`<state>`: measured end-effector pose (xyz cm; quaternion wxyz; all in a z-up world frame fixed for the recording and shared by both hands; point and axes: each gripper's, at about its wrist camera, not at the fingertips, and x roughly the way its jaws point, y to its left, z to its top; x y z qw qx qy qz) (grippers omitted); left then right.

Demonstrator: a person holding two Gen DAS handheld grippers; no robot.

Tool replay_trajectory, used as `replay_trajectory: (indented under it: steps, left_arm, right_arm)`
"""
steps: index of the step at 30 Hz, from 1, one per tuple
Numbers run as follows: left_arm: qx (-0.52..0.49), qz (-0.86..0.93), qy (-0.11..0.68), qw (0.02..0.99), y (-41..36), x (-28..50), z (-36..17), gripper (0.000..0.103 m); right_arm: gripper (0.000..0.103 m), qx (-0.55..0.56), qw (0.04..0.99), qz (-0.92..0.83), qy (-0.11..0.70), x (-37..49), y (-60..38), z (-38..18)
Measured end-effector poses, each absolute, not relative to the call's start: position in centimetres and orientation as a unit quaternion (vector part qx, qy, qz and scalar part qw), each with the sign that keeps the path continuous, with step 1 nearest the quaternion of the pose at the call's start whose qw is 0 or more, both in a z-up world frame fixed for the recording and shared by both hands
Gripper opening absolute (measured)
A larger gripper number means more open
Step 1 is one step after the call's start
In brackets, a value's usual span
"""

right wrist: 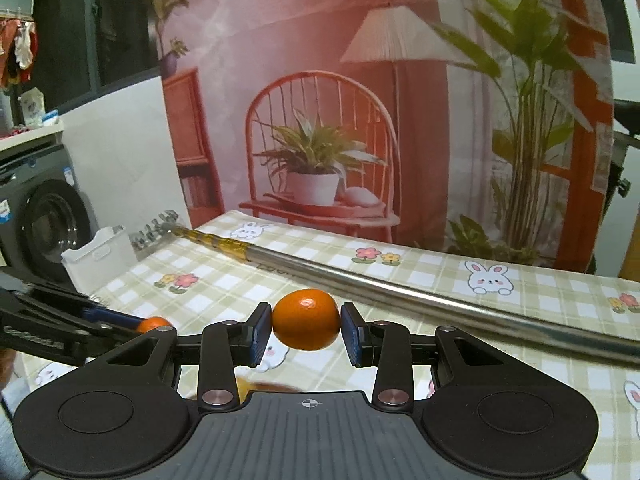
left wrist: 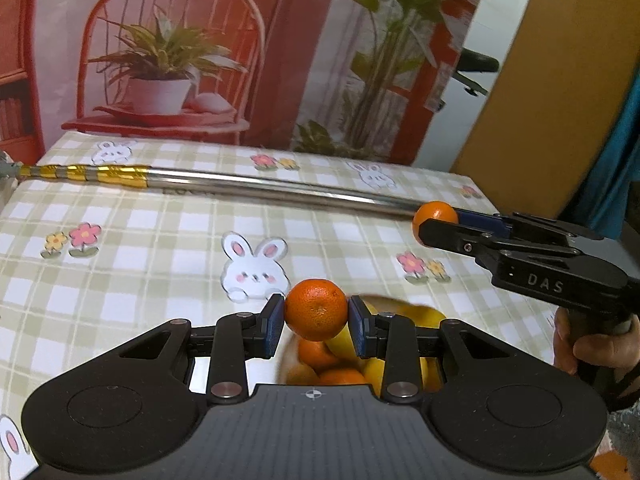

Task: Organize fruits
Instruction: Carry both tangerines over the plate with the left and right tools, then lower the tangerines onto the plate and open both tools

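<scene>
My left gripper [left wrist: 316,314] is shut on a tangerine [left wrist: 315,309], held above a pile of oranges and yellow fruit [left wrist: 340,364] that is partly hidden behind the gripper body. In the right wrist view my right gripper [right wrist: 306,320] is shut on a second tangerine [right wrist: 306,319], lifted over the checked tablecloth. The left wrist view shows that right gripper [left wrist: 434,220] coming in from the right with its tangerine [left wrist: 436,214] near the metal pole. The left gripper's tip [right wrist: 154,326] appears at the left edge of the right wrist view, with its tangerine [right wrist: 157,323] partly hidden.
A long metal pole [left wrist: 256,186] with a gold-striped end lies across the back of the table. A white plastic bin [right wrist: 98,258] sits past the table's left corner, beside a washing machine [right wrist: 44,220]. A printed backdrop hangs behind the table. A hand [left wrist: 592,346] holds the right gripper's handle.
</scene>
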<state>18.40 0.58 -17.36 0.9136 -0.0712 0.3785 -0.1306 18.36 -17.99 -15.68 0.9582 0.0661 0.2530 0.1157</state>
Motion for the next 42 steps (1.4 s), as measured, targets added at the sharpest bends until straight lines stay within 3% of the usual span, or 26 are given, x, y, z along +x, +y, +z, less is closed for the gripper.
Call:
replay_trajectory:
  steps: [14, 42]
  left_arm:
    - [-0.033, -0.168, 0.407, 0.897, -2.2, 15.8, -19.8, 0.036]
    - [0.002, -0.181, 0.420, 0.889, -3.9, 15.9, -21.8, 0.036]
  right_arm:
    - [0.035, 0.141, 0.957, 0.066, 0.247, 9.8, -18.1, -18.6]
    - [0.035, 0.143, 0.946, 0.074, 0.281, 11.7, -17.1, -21.3]
